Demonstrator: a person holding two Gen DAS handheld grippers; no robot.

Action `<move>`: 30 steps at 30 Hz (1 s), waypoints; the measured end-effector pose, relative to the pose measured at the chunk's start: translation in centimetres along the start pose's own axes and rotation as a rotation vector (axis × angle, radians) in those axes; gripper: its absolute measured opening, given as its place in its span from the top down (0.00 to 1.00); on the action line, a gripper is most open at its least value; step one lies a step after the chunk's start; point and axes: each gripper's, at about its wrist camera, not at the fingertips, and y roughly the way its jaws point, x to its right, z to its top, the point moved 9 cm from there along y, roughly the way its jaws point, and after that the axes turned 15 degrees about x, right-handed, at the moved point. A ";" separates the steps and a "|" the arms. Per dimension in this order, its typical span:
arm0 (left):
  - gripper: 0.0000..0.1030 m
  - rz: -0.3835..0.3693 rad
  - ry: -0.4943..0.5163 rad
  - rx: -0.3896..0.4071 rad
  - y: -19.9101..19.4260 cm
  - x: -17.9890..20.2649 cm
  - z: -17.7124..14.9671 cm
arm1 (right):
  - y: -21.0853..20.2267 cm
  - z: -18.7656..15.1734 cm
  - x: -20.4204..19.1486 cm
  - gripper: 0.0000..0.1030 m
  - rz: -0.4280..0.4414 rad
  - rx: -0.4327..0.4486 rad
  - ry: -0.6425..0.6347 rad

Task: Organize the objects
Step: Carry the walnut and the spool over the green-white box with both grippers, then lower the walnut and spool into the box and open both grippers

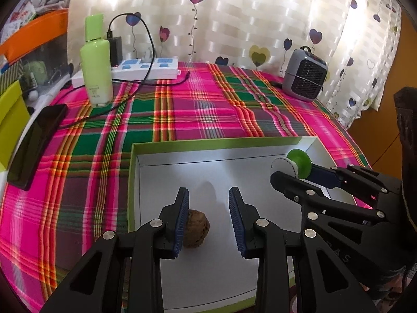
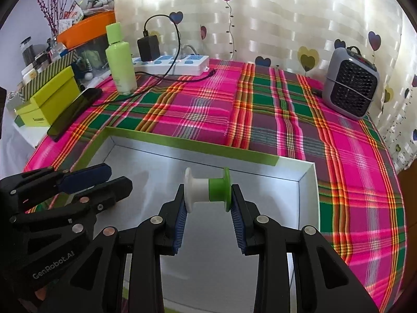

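The left gripper (image 1: 208, 219) is positioned over the interior of the box (image 1: 166, 156), fingers spread apart. A brown walnut (image 1: 196, 232) rests on the white box floor between the fingers (image 1: 238, 221); it lies against or just beside the left pad, well clear of the right pad. Whether the pad actually touches the walnut cannot be told.

The right gripper (image 2: 208, 195) is clamped on a spool (image 2: 207, 193). One flange of the spool is white, the other green; each flange bears against one blue finger pad, and the spool axis runs horizontally from pad to pad. The spool sits above the box (image 2: 310, 182) interior, near the far wall. In the left wrist view the same spool (image 1: 299, 164) appears at the far right corner of the box, held at the fingertips of the right gripper (image 1: 294, 172).

The box is shallow, with a green outer rim and white inner walls, and stands on a tabletop (image 2: 208, 109) covered by a pink and green plaid cloth.

Other items on the tabletop:
- green bottle (image 2: 120, 62), upright, at the far left;
- power strip (image 2: 177, 65) with a black charger (image 2: 148, 47) plugged in, just beside the bottle;
- phone (image 2: 75, 112), flat, near the left edge;
- grey heater (image 2: 350, 91) at the far right, in front of the curtain (image 2: 273, 20).
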 end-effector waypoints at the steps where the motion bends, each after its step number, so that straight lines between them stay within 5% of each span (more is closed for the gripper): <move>1: 0.71 -0.003 -0.003 -0.001 0.0 0.0 0.0 | 0.2 0.0 0.1 0.68 -0.001 -0.002 0.000; 26: 0.70 0.012 -0.015 -0.005 0.0 -0.7 0.0 | 1.8 -1.0 0.3 0.68 -0.021 -0.080 -0.018; 30: 0.63 0.017 -0.015 0.001 -0.2 -0.7 0.0 | 1.8 -1.2 0.4 0.67 -0.013 -0.084 -0.007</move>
